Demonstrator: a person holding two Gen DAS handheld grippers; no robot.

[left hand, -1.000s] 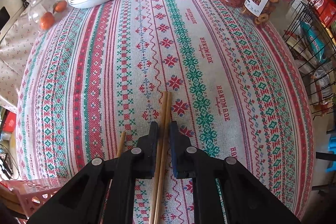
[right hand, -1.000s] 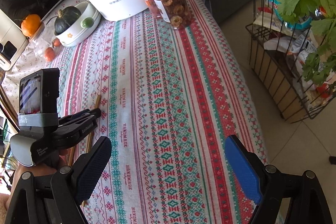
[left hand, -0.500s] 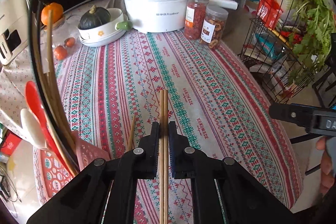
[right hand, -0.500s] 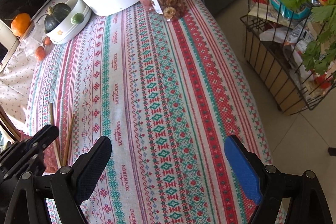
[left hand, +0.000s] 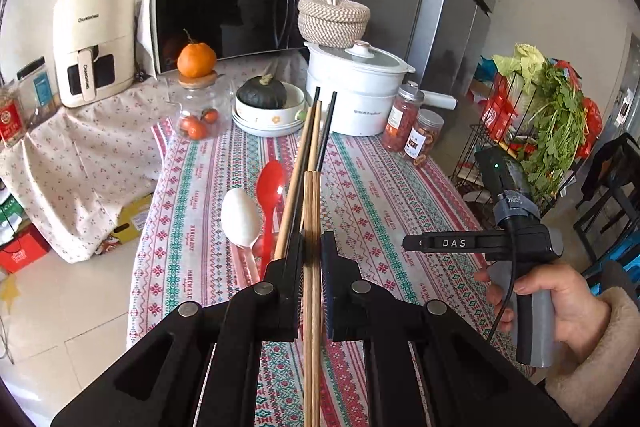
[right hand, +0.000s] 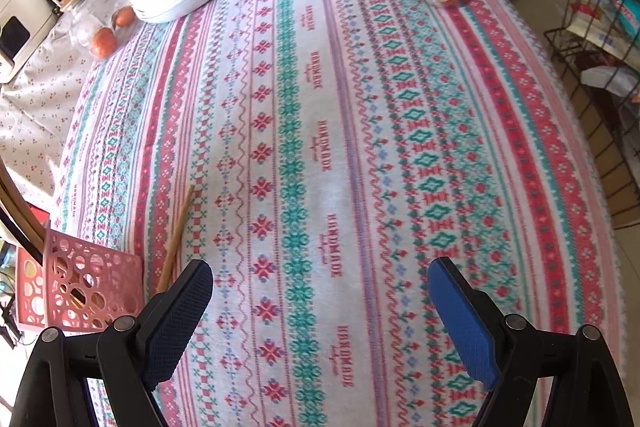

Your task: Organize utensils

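Left claw grips chopsticks; right view alone shows pink basket.

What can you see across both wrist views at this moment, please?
held chopsticks: two, light wood, clamped in left gripper
loose chopstick: one, light wood, on tablecloth beside holder
holder: one, pink, table's left edge
spoons: two, red and white, upright left of held chopsticks
standing chopsticks: four, two black, two wood, behind held chopsticks
pot: one, white, table's far end
jars: two, clear, beside pot
squash: one, dark green, in white dish
tablecloth: one, red-green pattern
left gripper: black, shut
right gripper: black, blue pads, open, empty
hand: one, holding right gripper
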